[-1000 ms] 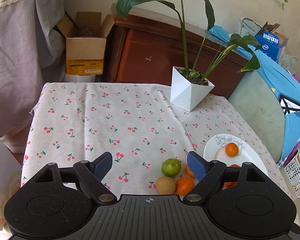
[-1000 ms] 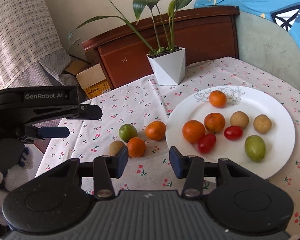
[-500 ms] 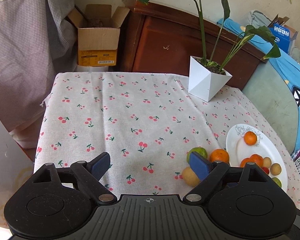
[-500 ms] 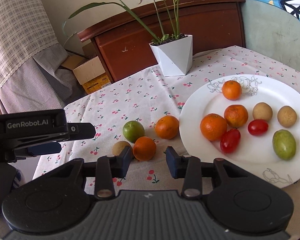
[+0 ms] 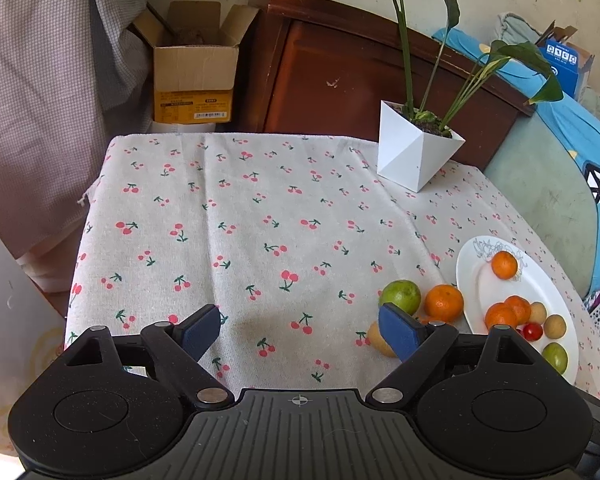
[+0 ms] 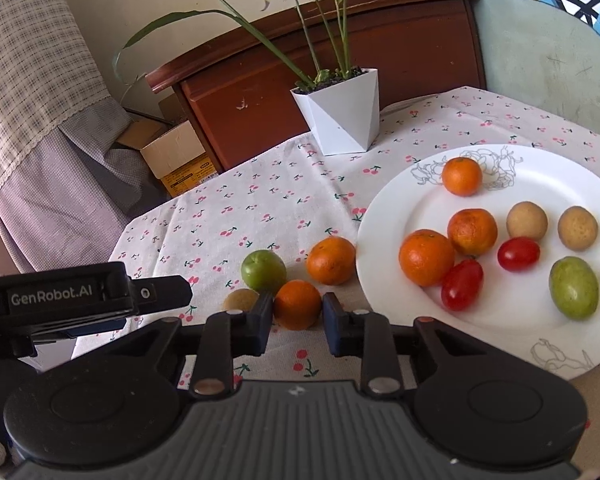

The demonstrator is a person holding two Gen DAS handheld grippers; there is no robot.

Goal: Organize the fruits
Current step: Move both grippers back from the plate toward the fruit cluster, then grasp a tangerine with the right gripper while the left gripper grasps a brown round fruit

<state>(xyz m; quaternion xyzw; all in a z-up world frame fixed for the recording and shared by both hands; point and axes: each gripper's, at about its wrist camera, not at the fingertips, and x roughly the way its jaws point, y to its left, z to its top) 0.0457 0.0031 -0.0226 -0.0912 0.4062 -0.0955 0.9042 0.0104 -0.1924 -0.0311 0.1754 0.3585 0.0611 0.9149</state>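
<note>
A white plate (image 6: 384, 216) holds several fruits: oranges, red tomatoes, tan longans and a green fruit. Beside it on the cherry-print cloth lie a green lime (image 6: 263, 269), an orange (image 6: 331, 260), a tan kiwi-like fruit (image 6: 241, 301) and a smaller orange (image 6: 297, 304). My right gripper (image 6: 296, 322) is open, its jaws either side of the smaller orange, not clearly pressing it. My left gripper (image 5: 300, 330) is open and empty over bare cloth, left of the loose fruits (image 5: 400, 296); the plate shows at right (image 5: 470, 280).
A white faceted pot with a tall plant (image 6: 340, 116) stands at the back of the table. A wooden headboard (image 5: 340, 80), a cardboard box (image 5: 194, 80) and a curtain lie beyond. The left gripper's body shows in the right wrist view (image 6: 60, 300).
The right gripper moved forward and down to the smaller orange, now between its jaws. The left gripper drew back and to the left, away from the loose fruits.
</note>
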